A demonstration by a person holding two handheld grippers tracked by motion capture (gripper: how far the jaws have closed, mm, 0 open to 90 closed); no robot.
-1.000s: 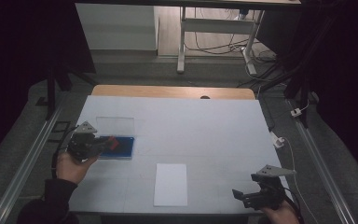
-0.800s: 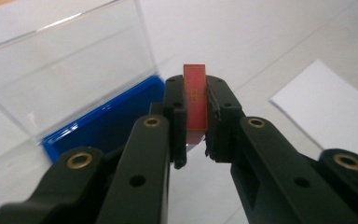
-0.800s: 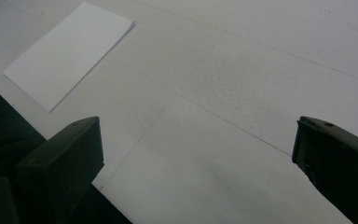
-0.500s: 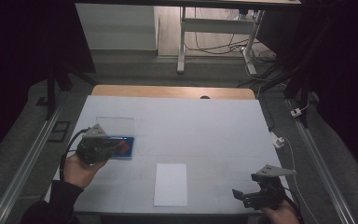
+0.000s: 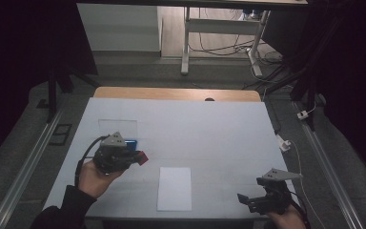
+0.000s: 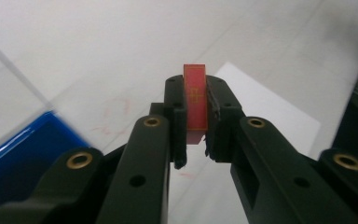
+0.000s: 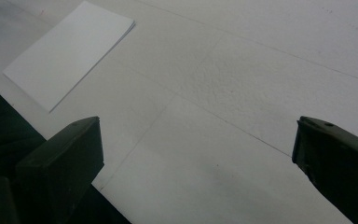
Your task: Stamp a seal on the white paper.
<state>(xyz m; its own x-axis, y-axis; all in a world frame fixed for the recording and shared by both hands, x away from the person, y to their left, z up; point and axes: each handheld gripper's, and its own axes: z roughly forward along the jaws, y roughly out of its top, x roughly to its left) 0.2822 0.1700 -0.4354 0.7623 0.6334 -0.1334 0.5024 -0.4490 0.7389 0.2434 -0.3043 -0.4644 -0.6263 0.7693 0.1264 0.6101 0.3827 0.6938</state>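
Observation:
My left gripper (image 5: 140, 157) is shut on a small red block (image 6: 196, 100) with a gold mark on its face. It hovers a little above the white table top (image 5: 209, 129), just right of a blue box (image 5: 131, 143). The blue box (image 6: 23, 154) lies low on the left of the left gripper view. A white sheet of paper (image 5: 174, 188) lies near the front edge, to the right of that gripper. My right gripper (image 5: 248, 200) stays at the front right, jaws open with nothing between them (image 7: 196, 149), and the paper (image 7: 70, 51) is off to its left.
A clear flat lid (image 5: 117, 126) lies on the table behind the blue box. The wooden back edge (image 5: 176, 94) of the table shows at the far side. Metal rails (image 5: 24, 167) run along both sides.
My left hand has carried the red block to the right, off the blue box and toward the paper, rising slightly. The right hand has kept still.

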